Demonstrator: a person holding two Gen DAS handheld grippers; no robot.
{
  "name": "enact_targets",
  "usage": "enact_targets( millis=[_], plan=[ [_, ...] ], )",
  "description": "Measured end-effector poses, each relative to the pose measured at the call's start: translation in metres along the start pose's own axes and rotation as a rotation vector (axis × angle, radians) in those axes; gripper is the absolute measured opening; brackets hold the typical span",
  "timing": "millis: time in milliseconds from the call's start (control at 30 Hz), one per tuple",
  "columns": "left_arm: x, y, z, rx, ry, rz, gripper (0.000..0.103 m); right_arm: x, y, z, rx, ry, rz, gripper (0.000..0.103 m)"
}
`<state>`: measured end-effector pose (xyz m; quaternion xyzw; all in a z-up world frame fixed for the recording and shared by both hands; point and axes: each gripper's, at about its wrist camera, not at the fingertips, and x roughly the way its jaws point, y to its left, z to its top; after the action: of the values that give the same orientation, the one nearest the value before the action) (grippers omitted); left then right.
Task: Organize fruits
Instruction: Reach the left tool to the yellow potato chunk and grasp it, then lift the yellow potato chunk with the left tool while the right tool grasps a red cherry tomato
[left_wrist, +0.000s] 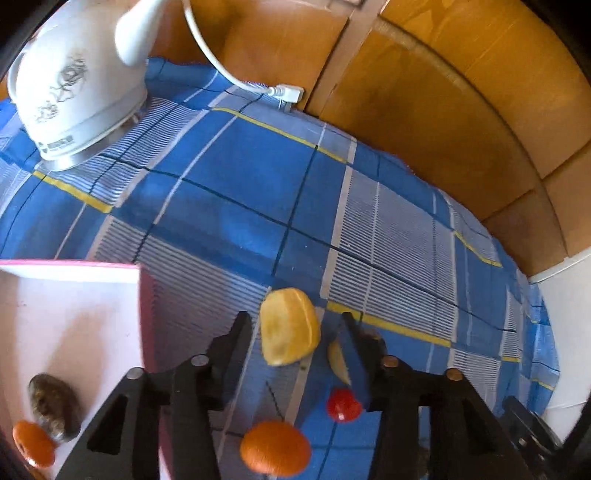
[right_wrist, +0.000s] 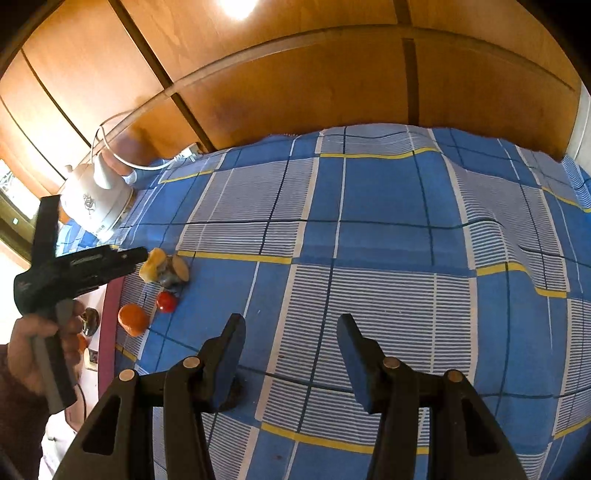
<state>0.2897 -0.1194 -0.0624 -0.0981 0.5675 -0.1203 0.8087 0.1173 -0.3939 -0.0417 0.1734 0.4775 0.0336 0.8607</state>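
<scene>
In the left wrist view my left gripper (left_wrist: 295, 325) is open over the blue checked cloth (left_wrist: 229, 177). A yellow fruit (left_wrist: 289, 326) lies between its fingers, not gripped. A pale fruit slice (left_wrist: 338, 360) sits by the right finger. A red fruit (left_wrist: 342, 404) and an orange fruit (left_wrist: 275, 447) lie nearer the camera. A pink-rimmed white box (left_wrist: 74, 306) at the left holds a brown fruit (left_wrist: 53, 406) and another orange fruit (left_wrist: 33, 443). My right gripper (right_wrist: 291, 325) is open and empty over the cloth. The same fruits (right_wrist: 162, 267) show in the right wrist view at far left.
A white electric kettle (left_wrist: 74, 92) stands at the cloth's back left, with a white cable and plug (left_wrist: 286, 92) beside it. Wooden cabinet doors (left_wrist: 424, 92) run along the back. The cloth is rumpled at the right (right_wrist: 517, 229).
</scene>
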Motion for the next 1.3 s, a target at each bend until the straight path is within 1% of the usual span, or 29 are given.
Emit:
enact_targets(
  millis=[67, 100, 167, 200, 233, 300, 333, 400, 467, 567, 667, 767, 867, 1000, 1100, 1167, 1200, 1233, 1300],
  plan=[
    [0.01, -0.002, -0.001, 0.018, 0.016, 0.025, 0.053, 0.0, 0.0, 0.0, 0.002, 0.004, 0.001, 0.052],
    [0.016, -0.002, -0.002, 0.023, 0.028, 0.035, 0.051, 0.001, 0.0, 0.0, 0.003, 0.005, 0.001, 0.052],
    [0.017, -0.004, -0.004, 0.057, 0.005, 0.044, 0.051, 0.001, 0.0, 0.0, -0.001, 0.006, -0.002, 0.052],
    [0.016, -0.005, -0.005, 0.076, 0.005, 0.054, 0.041, 0.002, 0.0, 0.0, -0.003, 0.007, -0.004, 0.052],
    [0.016, -0.005, -0.005, 0.088, 0.003, 0.052, 0.038, 0.002, 0.001, 0.0, -0.004, 0.007, -0.005, 0.052],
    [0.014, -0.004, -0.006, 0.1, 0.0, 0.044, 0.036, 0.002, 0.0, 0.0, -0.005, 0.007, -0.01, 0.052],
    [0.012, -0.004, -0.007, 0.112, -0.003, 0.043, 0.032, 0.002, 0.0, 0.0, -0.005, 0.007, -0.01, 0.052],
    [0.001, -0.004, -0.008, 0.117, -0.027, 0.027, 0.027, 0.002, -0.001, 0.0, -0.003, 0.004, -0.016, 0.052],
    [-0.014, -0.004, -0.01, 0.127, -0.059, 0.015, 0.027, 0.003, -0.003, 0.0, 0.003, 0.004, -0.021, 0.052],
    [-0.043, -0.004, -0.022, 0.187, -0.119, 0.011, 0.026, 0.004, -0.005, 0.0, 0.008, 0.009, -0.032, 0.052],
    [-0.069, -0.01, -0.044, 0.254, -0.16, -0.014, 0.025, 0.003, -0.005, -0.001, 0.003, 0.007, -0.04, 0.052],
    [-0.095, -0.018, -0.082, 0.315, -0.19, -0.05, 0.025, 0.003, -0.004, -0.001, -0.004, 0.005, -0.053, 0.052],
    [-0.11, -0.028, -0.122, 0.374, -0.192, -0.084, 0.025, 0.002, -0.004, -0.002, -0.006, 0.002, -0.061, 0.052],
    [-0.104, -0.041, -0.172, 0.437, -0.132, -0.103, 0.025, 0.0, -0.001, -0.005, -0.022, -0.001, -0.066, 0.052],
    [-0.083, -0.049, -0.197, 0.468, -0.094, -0.076, 0.025, 0.0, 0.002, -0.006, -0.03, -0.001, -0.065, 0.052],
    [-0.068, -0.049, -0.202, 0.459, -0.084, -0.077, 0.026, -0.002, 0.005, -0.007, -0.032, -0.003, -0.06, 0.052],
    [-0.061, -0.05, -0.204, 0.456, -0.084, -0.076, 0.032, -0.002, 0.006, -0.008, -0.04, -0.004, -0.057, 0.052],
    [-0.057, -0.05, -0.206, 0.448, -0.11, -0.06, 0.037, -0.003, 0.008, -0.008, -0.049, -0.006, -0.06, 0.052],
    [-0.048, -0.047, -0.207, 0.421, -0.113, -0.063, 0.039, -0.002, 0.009, -0.008, -0.057, -0.006, -0.069, 0.052]
  ],
)
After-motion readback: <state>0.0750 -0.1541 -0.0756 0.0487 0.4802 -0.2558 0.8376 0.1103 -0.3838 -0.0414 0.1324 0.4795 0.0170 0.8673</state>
